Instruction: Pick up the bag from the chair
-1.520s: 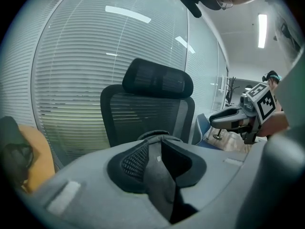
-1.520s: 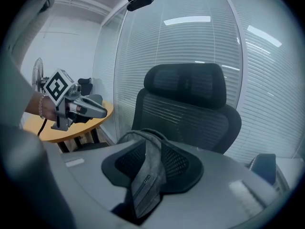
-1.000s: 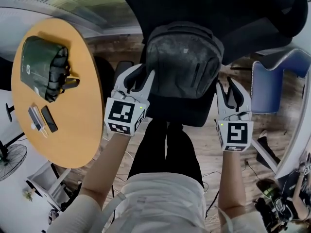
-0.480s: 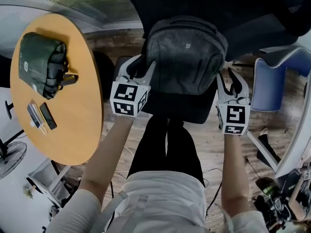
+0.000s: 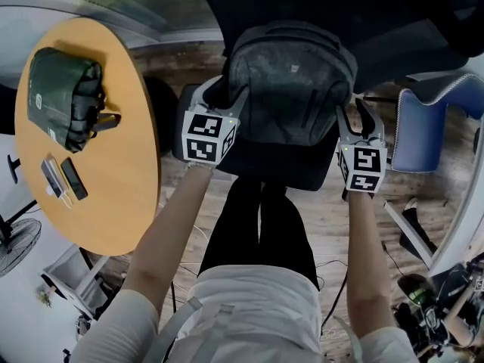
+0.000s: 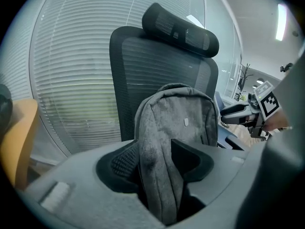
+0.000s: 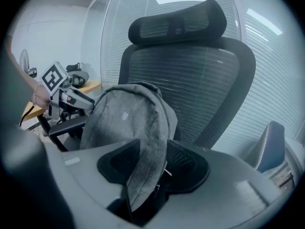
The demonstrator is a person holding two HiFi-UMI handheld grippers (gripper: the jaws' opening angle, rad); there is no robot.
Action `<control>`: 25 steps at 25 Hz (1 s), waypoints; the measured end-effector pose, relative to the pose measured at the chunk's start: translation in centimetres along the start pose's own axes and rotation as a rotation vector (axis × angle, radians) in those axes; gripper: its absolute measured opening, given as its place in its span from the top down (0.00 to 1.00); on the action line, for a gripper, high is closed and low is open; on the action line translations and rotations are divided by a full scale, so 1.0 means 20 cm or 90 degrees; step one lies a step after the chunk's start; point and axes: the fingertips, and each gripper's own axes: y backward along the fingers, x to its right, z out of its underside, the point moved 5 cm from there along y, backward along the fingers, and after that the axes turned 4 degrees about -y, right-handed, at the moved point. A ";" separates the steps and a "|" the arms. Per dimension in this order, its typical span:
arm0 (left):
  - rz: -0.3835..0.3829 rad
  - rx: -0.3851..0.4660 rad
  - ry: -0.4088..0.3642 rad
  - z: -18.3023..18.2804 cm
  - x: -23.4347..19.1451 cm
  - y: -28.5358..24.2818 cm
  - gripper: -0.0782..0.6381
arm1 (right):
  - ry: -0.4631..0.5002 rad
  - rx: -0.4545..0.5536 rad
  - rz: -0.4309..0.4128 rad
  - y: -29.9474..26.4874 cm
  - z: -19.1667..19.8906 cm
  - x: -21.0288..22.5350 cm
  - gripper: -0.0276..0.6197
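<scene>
A grey backpack [image 5: 291, 82] stands upright on the seat of a black mesh office chair [image 5: 272, 165], leaning on its backrest. My left gripper [image 5: 221, 93] is at the bag's left side and my right gripper [image 5: 354, 116] is at its right side. In the left gripper view a fold of the backpack [image 6: 176, 123] runs down between the two pads, and the left gripper [image 6: 155, 166] is shut on it. In the right gripper view the right gripper [image 7: 147, 168] pinches the bag's edge [image 7: 143, 128] the same way. The chair [image 7: 205, 80] rises behind.
A round wooden table [image 5: 113, 172] stands at the left with a dark green bag [image 5: 64, 100] and a phone [image 5: 73, 178] on it. A blue chair [image 5: 416, 131] is at the right. The person's legs are right in front of the seat.
Both grippers moved forward from in front of the seat to the backpack's two sides, and their jaws closed from a wide V onto its edges.
</scene>
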 end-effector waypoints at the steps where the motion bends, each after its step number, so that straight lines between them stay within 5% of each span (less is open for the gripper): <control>1: 0.001 -0.002 0.001 0.01 0.00 -0.01 0.58 | -0.002 -0.002 0.002 -0.01 0.01 0.01 0.68; 20: 0.001 -0.036 0.027 0.09 -0.07 -0.16 0.53 | -0.030 -0.035 -0.012 -0.22 0.09 0.06 0.60; 25: 0.013 -0.039 0.020 0.09 -0.06 -0.17 0.60 | -0.030 -0.029 0.006 -0.23 0.09 0.09 0.71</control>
